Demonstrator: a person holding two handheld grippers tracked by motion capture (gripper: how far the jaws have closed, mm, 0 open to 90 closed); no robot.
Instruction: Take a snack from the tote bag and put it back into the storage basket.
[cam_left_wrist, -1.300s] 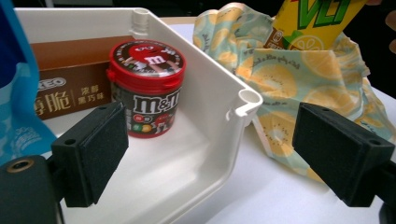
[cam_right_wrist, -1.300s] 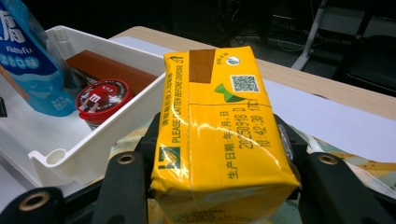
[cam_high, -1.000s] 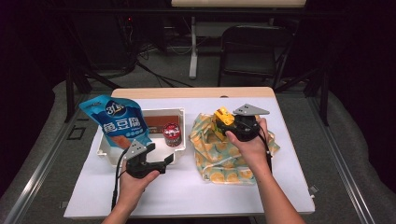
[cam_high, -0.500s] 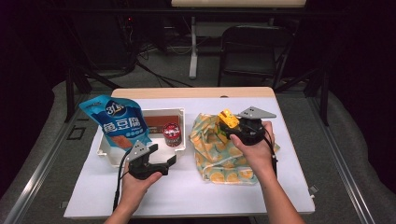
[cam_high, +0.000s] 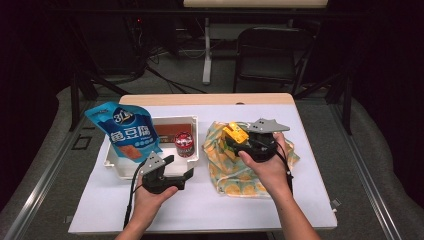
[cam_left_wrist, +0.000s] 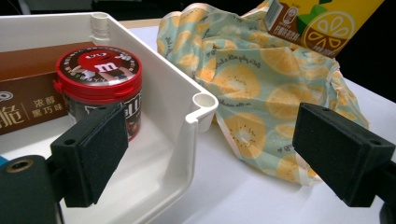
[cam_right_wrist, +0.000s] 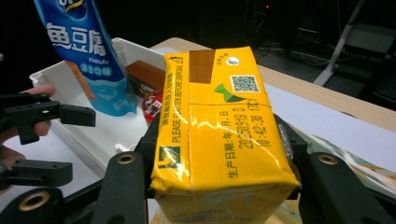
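Observation:
My right gripper (cam_high: 235, 139) is shut on a yellow drink carton (cam_high: 236, 132) and holds it above a lemon-print cloth bag (cam_high: 235, 170). In the right gripper view, the carton (cam_right_wrist: 219, 126) sits lengthwise between the two black jaws of that gripper (cam_right_wrist: 226, 186). My left gripper (cam_high: 179, 167) rests open by the front right corner of a white tray (cam_high: 120, 167). In the left gripper view, its jaws (cam_left_wrist: 217, 154) stand wide apart with nothing between them. The tray's corner (cam_left_wrist: 194, 100) lies just beyond them. A red-lidded candy jar (cam_left_wrist: 100, 79) stands inside the tray.
A tall blue snack pouch (cam_high: 127, 132) stands in the tray's left part, with a brown box (cam_left_wrist: 28, 93) behind the jar. The cloth bag (cam_left_wrist: 247, 79) lies crumpled right of the tray on the white table top (cam_high: 200, 205). A black chair (cam_high: 272, 55) stands beyond the table.
The right gripper has shifted a little over the cloth bag with the carton still in it, ending slightly nearer the tray. The left gripper has stayed where it was.

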